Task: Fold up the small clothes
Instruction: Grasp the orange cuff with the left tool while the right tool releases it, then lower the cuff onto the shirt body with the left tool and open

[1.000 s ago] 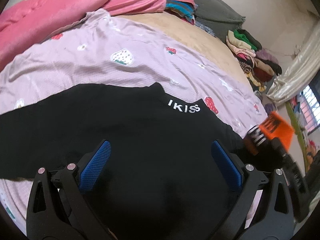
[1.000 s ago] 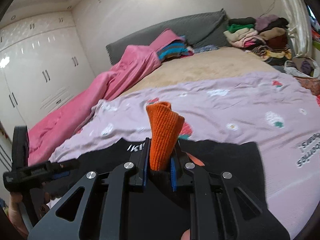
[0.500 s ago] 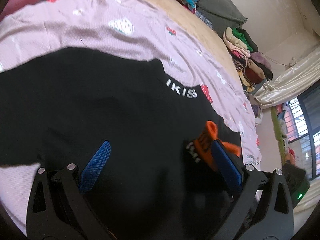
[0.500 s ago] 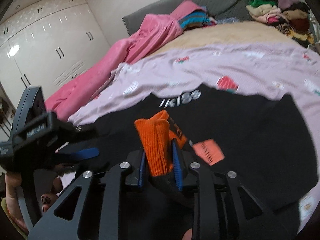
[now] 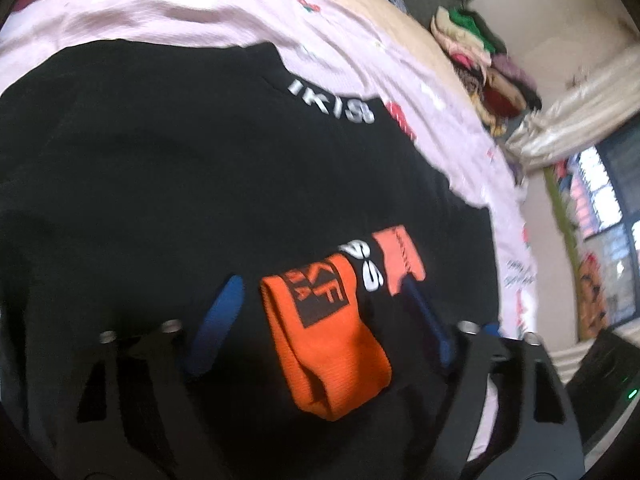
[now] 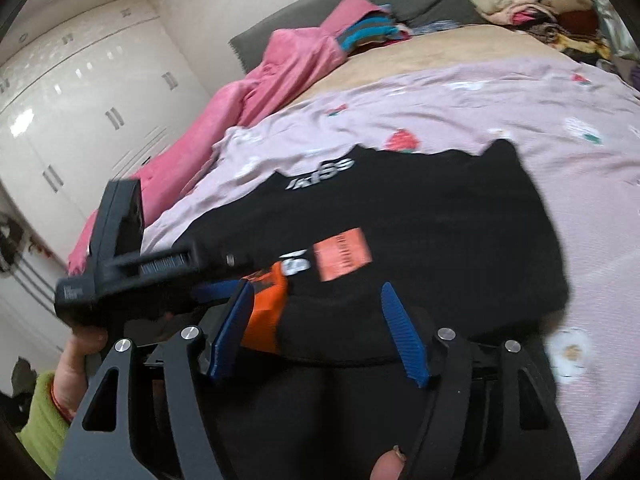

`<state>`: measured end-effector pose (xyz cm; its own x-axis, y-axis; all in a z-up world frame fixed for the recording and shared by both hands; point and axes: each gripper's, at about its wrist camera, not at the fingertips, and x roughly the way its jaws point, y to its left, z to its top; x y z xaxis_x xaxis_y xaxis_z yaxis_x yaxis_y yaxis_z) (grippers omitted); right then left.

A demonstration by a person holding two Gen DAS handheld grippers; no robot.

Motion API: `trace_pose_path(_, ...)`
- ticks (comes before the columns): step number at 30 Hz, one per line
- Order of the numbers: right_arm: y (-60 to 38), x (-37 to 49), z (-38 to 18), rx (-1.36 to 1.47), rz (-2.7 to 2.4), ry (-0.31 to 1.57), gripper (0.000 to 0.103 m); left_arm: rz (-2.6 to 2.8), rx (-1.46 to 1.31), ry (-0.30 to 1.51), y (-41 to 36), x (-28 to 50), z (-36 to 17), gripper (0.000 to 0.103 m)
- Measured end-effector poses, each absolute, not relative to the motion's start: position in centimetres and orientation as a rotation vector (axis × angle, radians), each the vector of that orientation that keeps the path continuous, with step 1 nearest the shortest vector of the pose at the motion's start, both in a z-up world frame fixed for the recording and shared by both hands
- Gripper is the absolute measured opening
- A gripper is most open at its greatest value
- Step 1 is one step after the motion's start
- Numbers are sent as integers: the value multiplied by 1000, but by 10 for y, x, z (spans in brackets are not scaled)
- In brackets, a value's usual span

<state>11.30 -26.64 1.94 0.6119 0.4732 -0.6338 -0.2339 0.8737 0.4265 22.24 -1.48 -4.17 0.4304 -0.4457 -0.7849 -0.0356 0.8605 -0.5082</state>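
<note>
Left wrist view:
- black sweater (image 5: pixel 200 184): spread flat on the lilac strawberry sheet (image 5: pixel 192 12), fills most of the frame, white "IKISS" lettering up around 12 o'clock
- orange cuff (image 5: pixel 324 340): folded over and lying on the black cloth, at about 6 o'clock from center, sitting right between the two blue pads
- orange patch (image 5: pixel 398 262): small tag on the sweater at roughly 4 o'clock, just past the cuff, white print beside it
- left gripper (image 5: pixel 324 320): fingers wide apart, nothing pinched, cuff lies loose in the gap
- clothes pile (image 5: pixel 480 48): stacked at 1 o'clock on the far edge of the bed
- curtain (image 5: pixel 572 108): at 2 o'clock, window beside it

Right wrist view:
- right gripper (image 6: pixel 320 332): fingers spread apart too, not clamped on anything, black cloth bunched between them
- orange cuff (image 6: pixel 266 312): at about 8 o'clock, right against the left-hand blue pad (image 6: pixel 232 332), whether it's touching I can't tell
- left gripper (image 6: pixel 216 292): comes in from 9 o'clock, blurry, hovering over the cuff
- orange patch (image 6: pixel 342 260): on the sweater near center
- black sweater (image 6: pixel 420 220): flat on the sheet, lettering at 11 o'clock
- pink blanket (image 6: pixel 248 88): heaped at 10–11 o'clock along the bed
- wardrobe (image 6: pixel 80 100): white doors at 9–10 o'clock
</note>
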Motion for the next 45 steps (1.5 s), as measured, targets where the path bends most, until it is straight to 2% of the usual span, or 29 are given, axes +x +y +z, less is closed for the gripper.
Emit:
trace_pose_path(1,-272,114,19,325,402,814,65,-264,-469,1107,-20,223,-42,60)
trace_pose_path(2,-278,114,19,333,384,812,65,-253,-434,1107,-25,224,-43,52)
trace_pose_path(3,-284,114,19,343,374,809,65,-238,-379,1099,-32,225,-41,33)
trace_pose_path(5,-295,114,20,363,351,804,65,-257,-305,1083,-45,225,-37,13)
trace_pose_path(6,-301,113,21,372,340,797,65,-274,-275,1063,-51,222,-31,10)
trace_pose_path(11,-316,113,30,379,303,755,65,-307,-210,948,-59,213,11,8)
trace_pose_path(19,-327,114,39,369,262,720,65,-283,-248,787,-19,192,71,7)
trace_pose_path(32,-307,125,25,288,230,761,65,-166,-305,884,33,199,23,8)
trace_pose_path(45,-280,138,23,203,242,774,65,-96,-275,867,52,192,15,16)
